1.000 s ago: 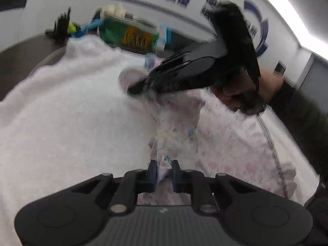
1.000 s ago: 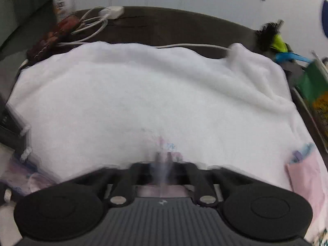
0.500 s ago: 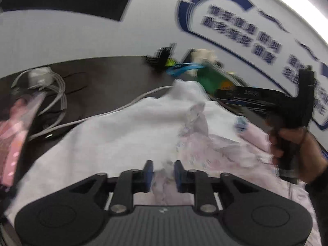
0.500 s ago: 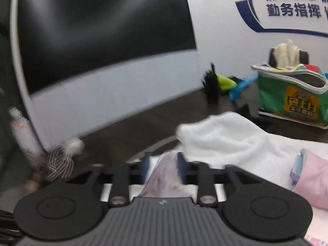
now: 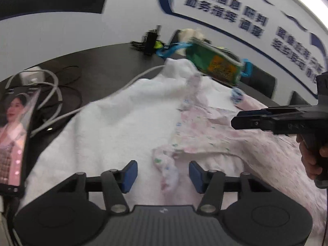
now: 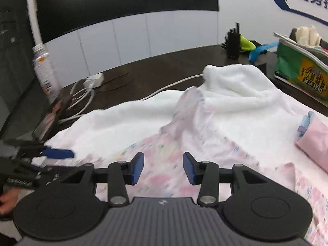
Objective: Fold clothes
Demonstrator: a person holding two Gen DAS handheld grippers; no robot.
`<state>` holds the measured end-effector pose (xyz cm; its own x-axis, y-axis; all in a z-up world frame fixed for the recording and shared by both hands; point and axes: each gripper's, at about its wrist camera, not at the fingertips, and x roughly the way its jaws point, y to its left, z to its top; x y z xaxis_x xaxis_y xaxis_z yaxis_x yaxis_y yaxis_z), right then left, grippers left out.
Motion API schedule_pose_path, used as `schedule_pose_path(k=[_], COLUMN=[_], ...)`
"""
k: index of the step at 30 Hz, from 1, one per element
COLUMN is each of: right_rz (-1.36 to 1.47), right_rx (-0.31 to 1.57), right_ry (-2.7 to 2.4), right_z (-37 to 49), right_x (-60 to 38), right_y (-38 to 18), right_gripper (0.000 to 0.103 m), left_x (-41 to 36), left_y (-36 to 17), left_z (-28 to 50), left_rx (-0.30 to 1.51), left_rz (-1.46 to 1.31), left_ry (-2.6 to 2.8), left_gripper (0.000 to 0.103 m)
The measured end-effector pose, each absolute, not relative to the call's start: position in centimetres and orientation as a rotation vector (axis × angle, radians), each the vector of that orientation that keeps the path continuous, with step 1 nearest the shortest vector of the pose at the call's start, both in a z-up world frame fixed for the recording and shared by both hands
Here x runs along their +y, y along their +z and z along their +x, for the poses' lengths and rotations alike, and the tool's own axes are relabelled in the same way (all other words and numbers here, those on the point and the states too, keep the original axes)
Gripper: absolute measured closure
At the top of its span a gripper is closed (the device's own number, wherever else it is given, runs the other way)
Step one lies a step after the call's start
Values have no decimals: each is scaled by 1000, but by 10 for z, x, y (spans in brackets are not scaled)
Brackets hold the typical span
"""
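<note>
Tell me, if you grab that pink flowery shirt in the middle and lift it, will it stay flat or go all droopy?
Probably droopy. The pink flowery shirt already lies in soft wrinkles and a peaked fold on the white towel, so it looks thin and floppy. It likely weighs little, and it should drape down on both sides of the grab point. It seems unlikely to slip on that fuzzy towel.

Both sets of tongs are spread wide with nothing between the blue pads. Left tongs (image 5: 163,173) point forward and a bit downward; right tongs (image 6: 163,168) do the same. From the left camera you can see the person's right hand (image 5: 312,157) gripping its handle, tongs held level.
</note>
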<state>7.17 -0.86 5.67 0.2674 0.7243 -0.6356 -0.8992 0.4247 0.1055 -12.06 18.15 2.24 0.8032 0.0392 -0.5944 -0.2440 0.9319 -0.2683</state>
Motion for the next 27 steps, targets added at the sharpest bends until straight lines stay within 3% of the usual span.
schedule_pose_path(k=[2, 6, 12, 15, 17, 18, 27], right_rz=[-300, -462, -476, -483, -474, -468, -435], right_rx=[614, 574, 609, 625, 630, 630, 637], right_ry=[1217, 1274, 1143, 1077, 1049, 1042, 1056], right_z=[46, -6, -18, -24, -27, -27, -41], right_x=[-26, -46, -54, -58, -60, -61, -68], right_y=[61, 51, 27, 15, 11, 10, 15], right_gripper=[59, 56, 58, 64, 94, 99, 97], left_x=[180, 184, 191, 190, 190, 189, 187], left_y=[21, 24, 32, 33, 35, 37, 36], left_z=[-116, -107, -98, -93, -90, -88, -80], left_rx=[632, 600, 567, 573, 570, 568, 581], left_rz=[-318, -292, -266, -255, -242, -233, -194], left_ry=[144, 168, 198, 214, 218, 219, 230], left_gripper=[103, 102, 102, 102, 102, 102, 102])
